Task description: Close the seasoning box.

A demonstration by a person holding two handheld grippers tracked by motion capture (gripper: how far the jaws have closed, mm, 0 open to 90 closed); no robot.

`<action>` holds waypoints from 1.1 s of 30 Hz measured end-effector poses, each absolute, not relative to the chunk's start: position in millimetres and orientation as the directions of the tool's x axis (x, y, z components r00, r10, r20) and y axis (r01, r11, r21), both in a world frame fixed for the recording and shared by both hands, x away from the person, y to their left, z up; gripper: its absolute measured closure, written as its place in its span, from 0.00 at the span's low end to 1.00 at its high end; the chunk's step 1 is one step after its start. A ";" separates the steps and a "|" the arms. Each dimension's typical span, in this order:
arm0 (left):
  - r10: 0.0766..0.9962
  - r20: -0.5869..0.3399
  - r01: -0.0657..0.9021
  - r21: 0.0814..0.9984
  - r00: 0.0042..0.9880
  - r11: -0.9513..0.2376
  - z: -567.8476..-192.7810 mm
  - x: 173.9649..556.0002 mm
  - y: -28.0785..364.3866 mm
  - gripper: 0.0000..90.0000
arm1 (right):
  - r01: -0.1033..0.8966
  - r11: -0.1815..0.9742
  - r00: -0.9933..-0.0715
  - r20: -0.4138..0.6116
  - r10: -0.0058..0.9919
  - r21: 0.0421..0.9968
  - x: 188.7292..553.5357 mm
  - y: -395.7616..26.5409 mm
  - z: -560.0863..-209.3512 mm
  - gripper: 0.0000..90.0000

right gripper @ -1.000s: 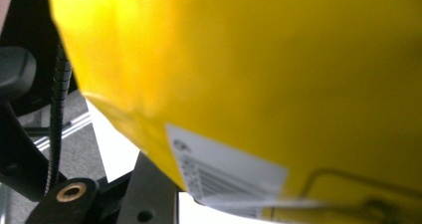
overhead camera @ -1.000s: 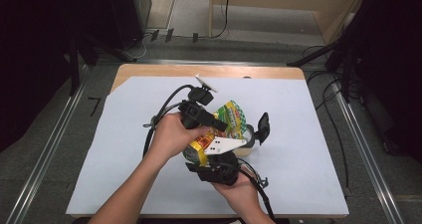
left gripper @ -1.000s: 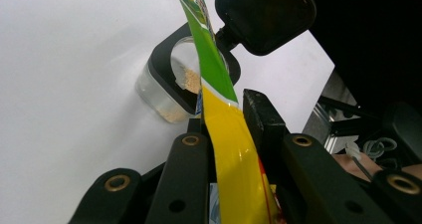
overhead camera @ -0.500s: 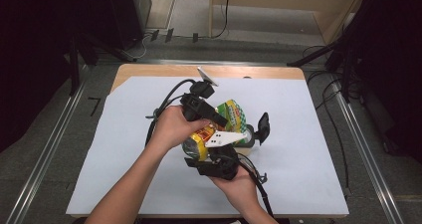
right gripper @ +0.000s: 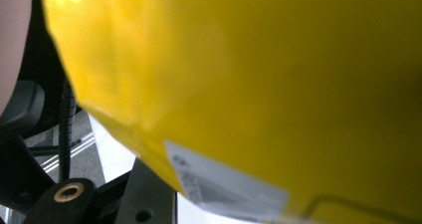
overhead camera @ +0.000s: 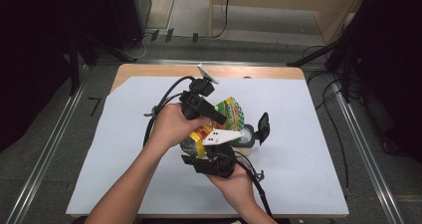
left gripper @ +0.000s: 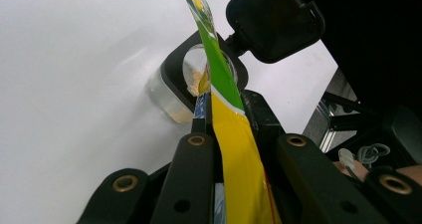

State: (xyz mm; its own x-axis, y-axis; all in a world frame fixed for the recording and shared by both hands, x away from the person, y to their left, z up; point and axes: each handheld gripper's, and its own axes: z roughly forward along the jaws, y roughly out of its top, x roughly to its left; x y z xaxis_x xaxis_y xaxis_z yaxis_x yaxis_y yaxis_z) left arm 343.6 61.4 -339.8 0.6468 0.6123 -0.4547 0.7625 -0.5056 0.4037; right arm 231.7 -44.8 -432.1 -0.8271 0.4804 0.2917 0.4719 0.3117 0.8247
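High view: we hold yellow-green foil snack bag (overhead camera: 230, 115) tilted over clear plastic jar with black flip lid (overhead camera: 249, 134) on counter (overhead camera: 298, 174). Since a second ago, left gripper (left gripper: 211, 134) has pinched tighter on bag edge, bag mouth nearer jar. Right gripper (overhead camera: 211, 157) clamps bag body. Pouring looks underway.

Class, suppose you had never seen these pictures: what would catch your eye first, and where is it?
A bright yellow-and-green plastic snack bag at the middle of the white table sheet, pinched by the left gripper and backed by the right gripper. Its mouth tips toward a clear jar with a black flip lid.
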 end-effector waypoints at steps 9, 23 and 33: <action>0.619 -0.426 0.751 0.411 0.659 -0.516 -339.3 338.8 54.7 0.92 | 0.457 0.307 -0.831 0.277 0.483 0.835 231.2 -46.3 -436.6 0.70; 0.607 -0.442 0.751 0.416 0.660 -0.513 -341.1 339.0 56.7 0.92 | 0.460 0.310 -0.829 0.278 0.485 0.832 229.9 -46.1 -437.0 0.69; 0.602 -0.455 0.754 0.412 0.656 -0.511 -342.4 340.9 57.9 0.92 | 0.472 0.309 -0.827 0.293 0.480 0.826 230.7 -47.0 -436.0 0.69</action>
